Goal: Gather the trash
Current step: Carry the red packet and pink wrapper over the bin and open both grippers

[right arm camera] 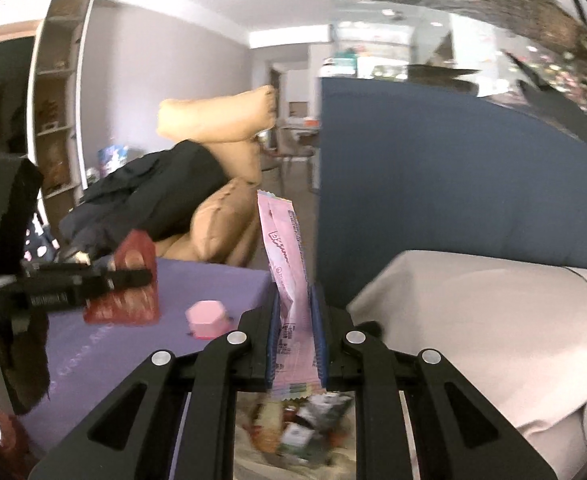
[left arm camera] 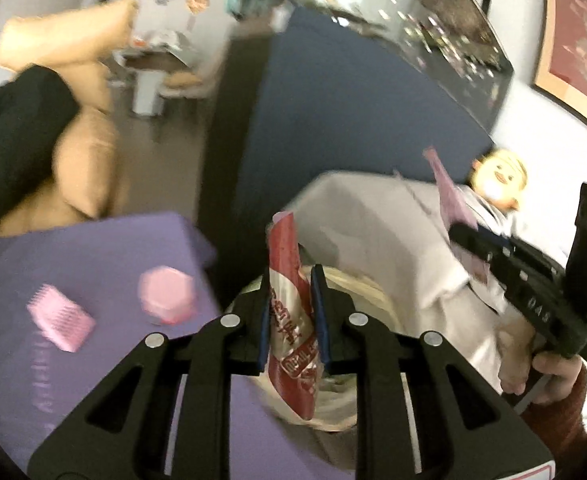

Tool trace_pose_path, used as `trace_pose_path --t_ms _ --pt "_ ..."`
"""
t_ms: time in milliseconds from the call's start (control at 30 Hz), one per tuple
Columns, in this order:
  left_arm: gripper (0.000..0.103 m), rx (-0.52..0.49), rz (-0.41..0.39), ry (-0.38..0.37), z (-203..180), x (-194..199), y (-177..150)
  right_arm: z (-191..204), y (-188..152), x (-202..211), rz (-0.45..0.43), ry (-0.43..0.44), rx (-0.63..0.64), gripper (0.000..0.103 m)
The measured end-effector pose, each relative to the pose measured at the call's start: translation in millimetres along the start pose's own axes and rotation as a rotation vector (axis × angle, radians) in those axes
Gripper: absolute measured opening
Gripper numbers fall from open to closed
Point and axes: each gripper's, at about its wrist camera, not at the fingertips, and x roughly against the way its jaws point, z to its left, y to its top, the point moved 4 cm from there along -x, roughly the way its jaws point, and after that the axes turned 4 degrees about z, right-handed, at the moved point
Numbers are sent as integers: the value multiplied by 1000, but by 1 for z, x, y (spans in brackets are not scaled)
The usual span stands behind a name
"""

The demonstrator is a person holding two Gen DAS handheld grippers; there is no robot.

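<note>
Red wrapper (left arm camera: 291,320), foil-shiny with white lettering, stands upright pinched between the left gripper (left arm camera: 292,316) pads; pink wrapper (right arm camera: 291,280), long and printed, clamped likewise in the right gripper (right arm camera: 296,332); only the right wrist view shows mixed trash (right arm camera: 297,428) piled directly beneath its fingers; only the left wrist view shows a doll (left arm camera: 497,178) beyond the right gripper (left arm camera: 463,236); a pink jar (left arm camera: 167,294) and pink comb (left arm camera: 59,322) lie left of the left gripper on the purple surface (left arm camera: 105,248).

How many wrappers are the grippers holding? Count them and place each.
2. A red wrapper is clamped in the left gripper; a pink wrapper is clamped in the right gripper. More trash may lie below.
</note>
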Motion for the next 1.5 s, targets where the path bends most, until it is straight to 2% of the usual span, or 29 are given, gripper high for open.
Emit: trace_pose_path --t_ms 100,233,300,367,500,600,733,933,1033,1267,1300,1433,1500 --pt "19 -21 70 -41 -21 -36 -8 -27 -9 7 9 -52 -11 16" --pt "20 12 163 -62 -26 -78 -17 -52 -23 8 20 -72 -59 16" --pt "29 21 191 -55 -27 -96 -21 -62 -28 3 28 -73 -86 16" --pt "46 20 202 -49 -26 -107 -24 -67 -34 -2 40 -71 -99 16" --pt "53 20 216 -32 -20 -112 -30 -65 -44 -13 67 -66 -107 16" --pt "61 39 196 5 -6 -105 -32 -61 -49 -22 87 -50 -115 16" --pt "62 90 160 62 17 -86 -35 -49 -52 -34 112 -24 -110 16" --pt "62 75 123 196 43 -41 -49 -28 -72 -62 186 49 -132 16" --pt "62 94 111 227 58 -18 -58 -19 -85 -81 241 91 -174 16" --pt "62 136 57 266 81 21 -75 -1 -105 -108 313 81 -189 17" --pt "62 151 56 261 83 23 -77 0 -107 -110 314 79 -199 20" --pt "62 180 49 270 89 29 -91 -3 -111 -111 317 37 -252 52" --pt "62 178 40 281 90 34 -99 0 -112 -105 307 34 -260 53"
